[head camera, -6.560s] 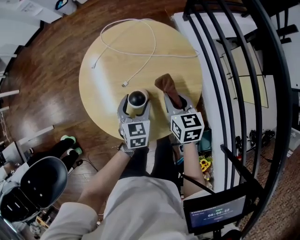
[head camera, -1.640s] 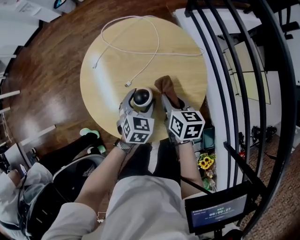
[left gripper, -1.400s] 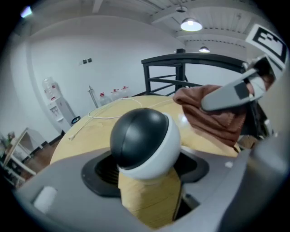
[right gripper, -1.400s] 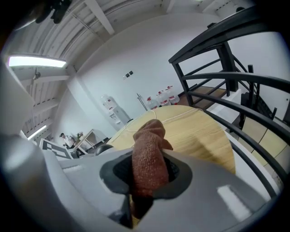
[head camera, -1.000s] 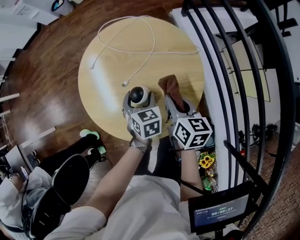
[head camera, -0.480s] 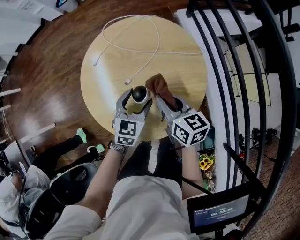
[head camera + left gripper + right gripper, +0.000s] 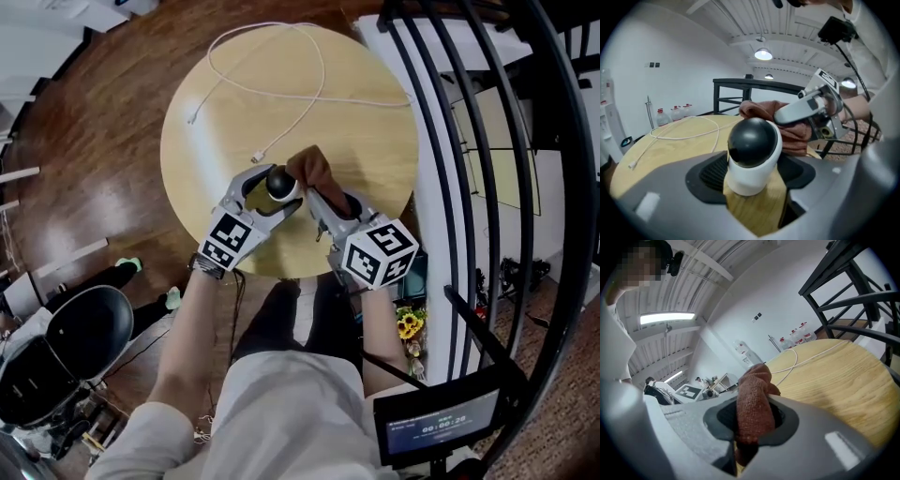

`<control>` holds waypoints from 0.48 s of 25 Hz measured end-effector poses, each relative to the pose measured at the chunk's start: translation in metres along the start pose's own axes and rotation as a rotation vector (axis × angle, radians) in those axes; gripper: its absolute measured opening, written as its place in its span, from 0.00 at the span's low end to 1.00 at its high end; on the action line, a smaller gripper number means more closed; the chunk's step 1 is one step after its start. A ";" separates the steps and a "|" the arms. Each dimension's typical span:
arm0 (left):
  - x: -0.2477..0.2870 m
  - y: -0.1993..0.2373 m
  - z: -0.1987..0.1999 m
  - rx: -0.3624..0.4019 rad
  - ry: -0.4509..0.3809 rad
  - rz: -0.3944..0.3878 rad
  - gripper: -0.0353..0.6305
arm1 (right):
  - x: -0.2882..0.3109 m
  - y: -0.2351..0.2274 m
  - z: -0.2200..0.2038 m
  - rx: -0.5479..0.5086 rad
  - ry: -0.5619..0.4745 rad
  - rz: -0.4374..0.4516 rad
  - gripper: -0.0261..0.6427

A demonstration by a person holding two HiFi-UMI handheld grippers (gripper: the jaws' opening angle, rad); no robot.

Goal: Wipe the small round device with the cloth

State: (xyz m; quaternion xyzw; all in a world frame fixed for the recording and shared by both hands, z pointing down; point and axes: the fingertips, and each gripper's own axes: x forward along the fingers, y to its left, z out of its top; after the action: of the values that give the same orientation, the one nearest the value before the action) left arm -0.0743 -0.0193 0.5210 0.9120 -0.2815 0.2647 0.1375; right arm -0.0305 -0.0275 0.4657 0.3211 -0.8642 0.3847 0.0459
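Wiping step in hand. left gripper point(image 7: 270, 190) jaws stand wide, clamped on the white base of the small round device point(image 7: 279, 180), at the near-middle of the round surface point(image 7: 216, 112). right gripper point(image 7: 323, 202) jaws nearly closed, pinching the brown cloth point(image 7: 312, 167), bunched just right of the dome; contact unclear. Next: rub cloth across dome, keep base grip firm. Device roughly upright, slightly tilted, dark dome up; long axis base-to-dome.
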 end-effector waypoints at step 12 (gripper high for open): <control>-0.002 -0.005 0.001 0.023 0.017 0.012 0.57 | 0.018 -0.025 -0.044 -0.053 0.183 -0.120 0.14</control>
State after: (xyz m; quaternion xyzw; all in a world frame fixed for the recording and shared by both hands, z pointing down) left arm -0.0725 -0.0151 0.5182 0.9097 -0.2826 0.2763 0.1277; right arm -0.0373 -0.0187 0.5179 0.3343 -0.8456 0.3858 0.1559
